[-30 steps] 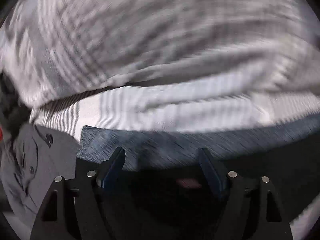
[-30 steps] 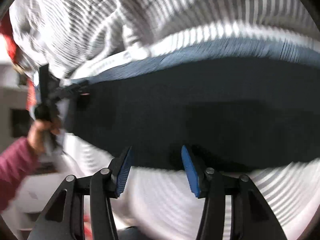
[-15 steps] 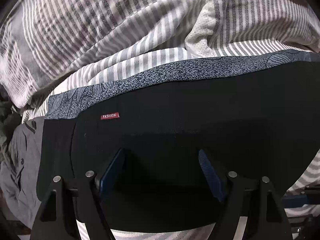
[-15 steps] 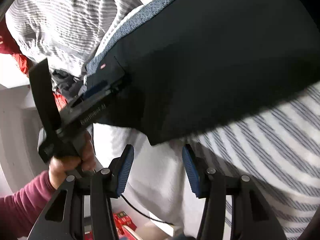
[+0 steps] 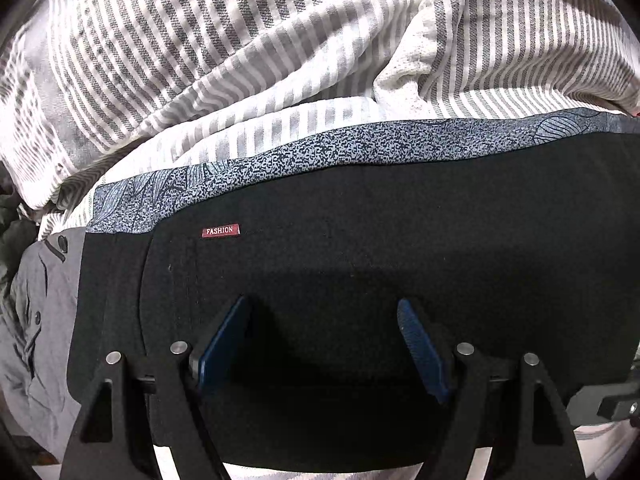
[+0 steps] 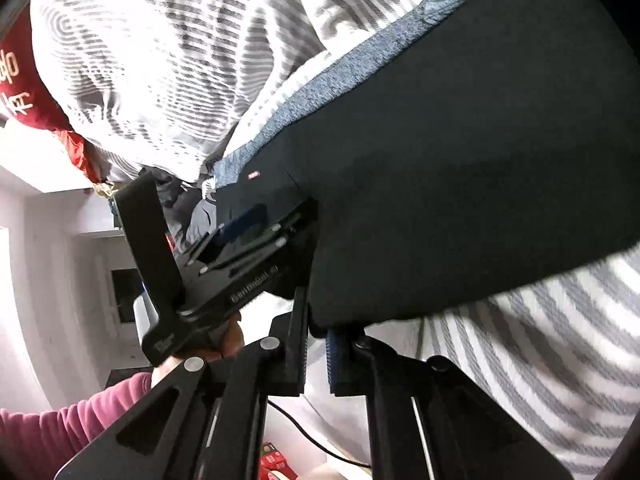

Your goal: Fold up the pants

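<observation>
The black pants [image 5: 400, 248] lie folded flat on the striped bedding [image 5: 240, 40], ahead of and under my jaws; more folding seems left. My left gripper [image 5: 324, 344] hovers wide open, holding nothing. My right gripper [image 6: 316, 356], angled low, pinches the pants' near edge.

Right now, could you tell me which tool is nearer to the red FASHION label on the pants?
Left. The left tool hovers open over the black pants, just below the red FASHION label; the right tool pinches the pants' near edge, farther away.
</observation>
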